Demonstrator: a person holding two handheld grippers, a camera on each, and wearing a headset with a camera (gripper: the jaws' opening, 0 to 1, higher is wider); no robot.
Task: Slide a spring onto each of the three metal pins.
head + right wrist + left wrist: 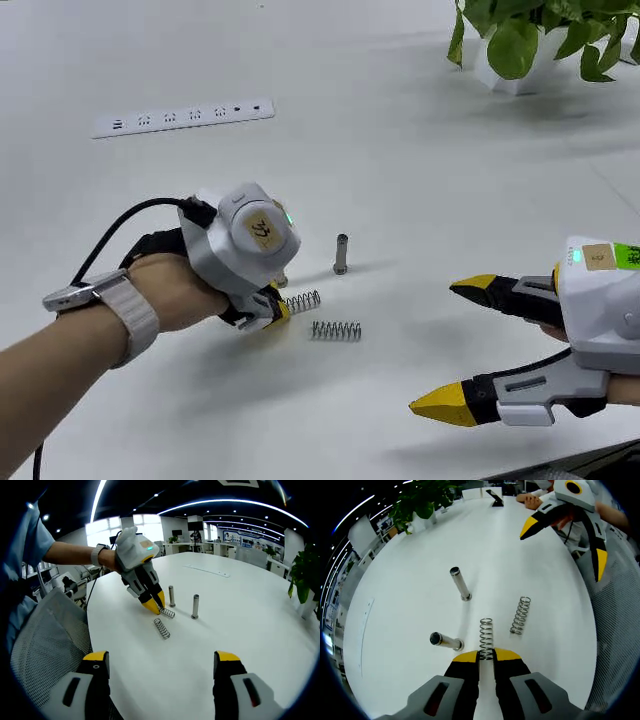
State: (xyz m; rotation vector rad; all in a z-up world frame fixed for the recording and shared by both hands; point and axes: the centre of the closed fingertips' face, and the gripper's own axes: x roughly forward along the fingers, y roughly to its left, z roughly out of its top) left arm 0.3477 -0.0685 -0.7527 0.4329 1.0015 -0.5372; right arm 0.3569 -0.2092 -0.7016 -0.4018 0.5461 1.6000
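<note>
I see a white tabletop (400, 150), a potted plant (540, 35) at its far edge, a mesh chair (45, 645) beside it, and strip lights (225, 502) overhead.

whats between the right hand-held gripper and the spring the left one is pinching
A loose spring lies there on the table, seen in the right gripper view.

The white desk (420, 180) carries an upright metal pin (341, 254), a second pin (446, 640) near it, and a loose spring (336, 330) lying flat. A power strip (183, 117) and a potted plant (540, 40) sit farther back.
</note>
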